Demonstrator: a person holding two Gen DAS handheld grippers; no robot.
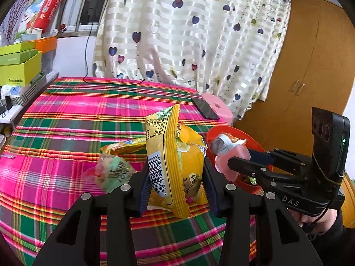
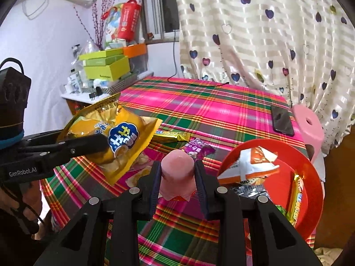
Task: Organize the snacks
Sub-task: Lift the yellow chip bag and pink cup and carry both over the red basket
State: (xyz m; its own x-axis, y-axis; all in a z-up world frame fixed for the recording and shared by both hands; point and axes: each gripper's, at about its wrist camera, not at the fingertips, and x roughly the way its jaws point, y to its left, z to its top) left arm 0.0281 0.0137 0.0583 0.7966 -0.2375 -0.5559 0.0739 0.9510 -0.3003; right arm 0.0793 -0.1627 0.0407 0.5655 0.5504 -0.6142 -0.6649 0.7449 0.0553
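My left gripper (image 1: pixel 176 177) is shut on a yellow chip bag (image 1: pixel 175 155), held upright above the plaid tablecloth (image 1: pixel 66 122); the right wrist view shows the same yellow chip bag (image 2: pixel 115 137) at the left. My right gripper (image 2: pixel 177 173) is shut on a pink jelly cup (image 2: pixel 177 170), lifted off the table; in the left wrist view this pink jelly cup (image 1: pixel 230 157) hangs in front of the red bowl (image 1: pixel 250 139). The red bowl (image 2: pixel 310 177) holds a white-orange packet (image 2: pixel 250 164) and a yellow snack bar (image 2: pixel 297 199).
A green jelly cup (image 1: pixel 113 173), a flat yellow packet (image 1: pixel 124 147) and a purple packet (image 2: pixel 197 148) lie on the cloth. A black phone (image 2: pixel 283 119) sits at the far right edge beside a pink stool (image 2: pixel 308 124). Green boxes (image 2: pixel 106 66) stack on the left shelf.
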